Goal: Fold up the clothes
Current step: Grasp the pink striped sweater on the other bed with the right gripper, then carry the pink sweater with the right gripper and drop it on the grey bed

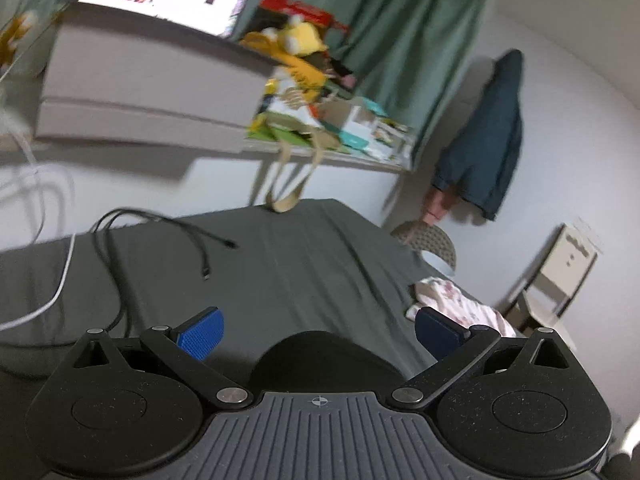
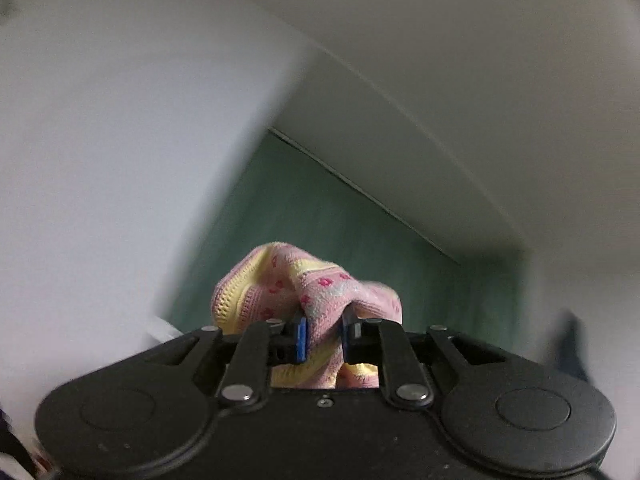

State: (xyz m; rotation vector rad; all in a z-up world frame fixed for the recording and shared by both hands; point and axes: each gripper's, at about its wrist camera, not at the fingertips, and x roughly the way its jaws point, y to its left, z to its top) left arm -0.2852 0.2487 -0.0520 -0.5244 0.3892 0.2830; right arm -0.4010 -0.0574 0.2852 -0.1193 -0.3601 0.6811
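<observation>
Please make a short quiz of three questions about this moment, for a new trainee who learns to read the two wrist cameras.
1. True or false: the left gripper is shut on a garment.
2. What does the right gripper hold? A) a black cable B) a pink and yellow knitted cloth C) a cardboard box
3. Fill in: the white floral garment lies on the ____ bed sheet.

Key: 1 false, its jaws stand wide apart and empty. 2 B, the knitted cloth. 3 grey.

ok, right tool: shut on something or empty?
Shut on the pink-and-yellow knit garment: the right tool has both blue pads pinching the bunched fabric, lifted against the wall and ceiling.
</observation>
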